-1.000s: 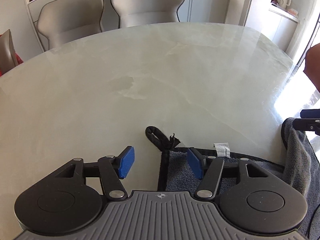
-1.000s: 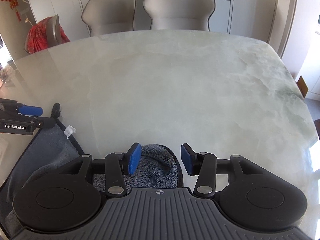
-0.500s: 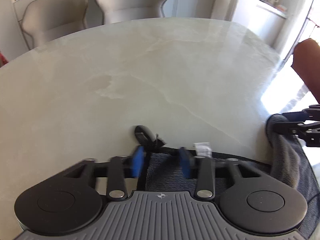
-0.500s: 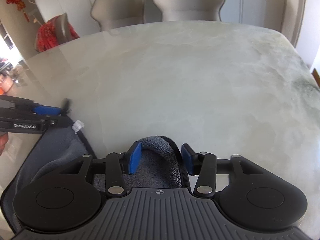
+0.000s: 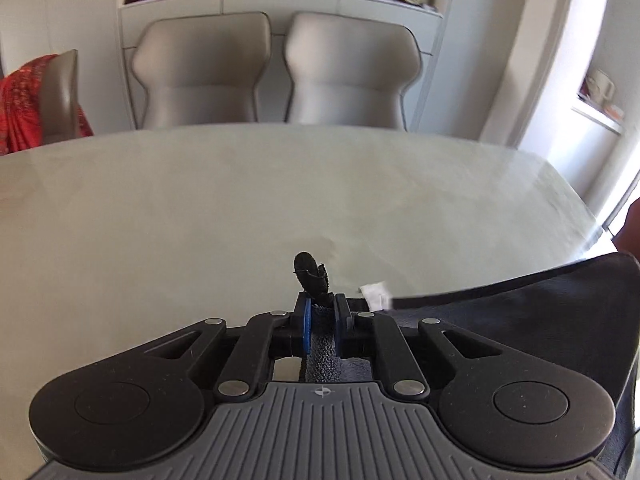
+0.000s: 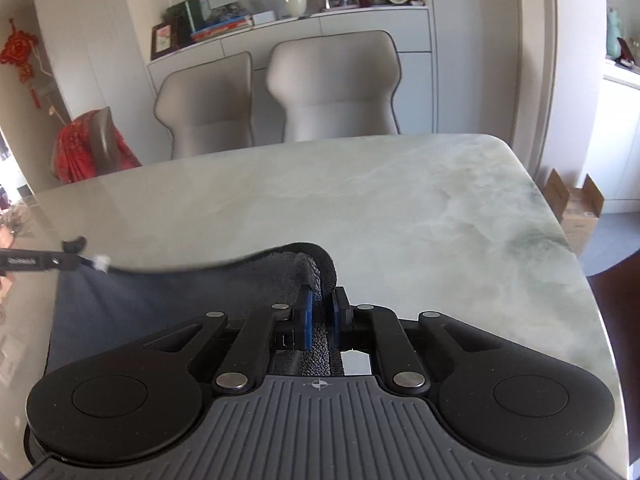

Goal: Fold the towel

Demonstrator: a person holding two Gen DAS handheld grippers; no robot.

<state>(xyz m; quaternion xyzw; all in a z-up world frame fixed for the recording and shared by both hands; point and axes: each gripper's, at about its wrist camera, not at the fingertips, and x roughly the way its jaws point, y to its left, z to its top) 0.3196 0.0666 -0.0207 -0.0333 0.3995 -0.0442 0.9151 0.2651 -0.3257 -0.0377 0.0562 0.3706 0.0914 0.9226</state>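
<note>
A dark grey towel point(image 5: 520, 312) hangs stretched between my two grippers above the marble table point(image 5: 240, 200). My left gripper point(image 5: 321, 312) is shut on its left corner, where a black hanging loop point(image 5: 310, 272) sticks up and a white label point(image 5: 374, 294) shows beside it. My right gripper point(image 6: 320, 312) is shut on the other corner, where the towel point(image 6: 180, 292) bunches into a fold. The left gripper's tip point(image 6: 40, 261) shows at the left edge of the right wrist view, holding the taut top edge.
Two grey chairs point(image 5: 276, 72) stand behind the table's far edge, with a white sideboard point(image 6: 320, 28) behind them. A chair draped in red cloth point(image 6: 86, 148) stands at far left. A cardboard box point(image 6: 574, 204) sits on the floor at right.
Both grippers have shut on the towel's corners and lifted them off the table. The views tilted up, and the towel's top edge now hangs taut between them.
</note>
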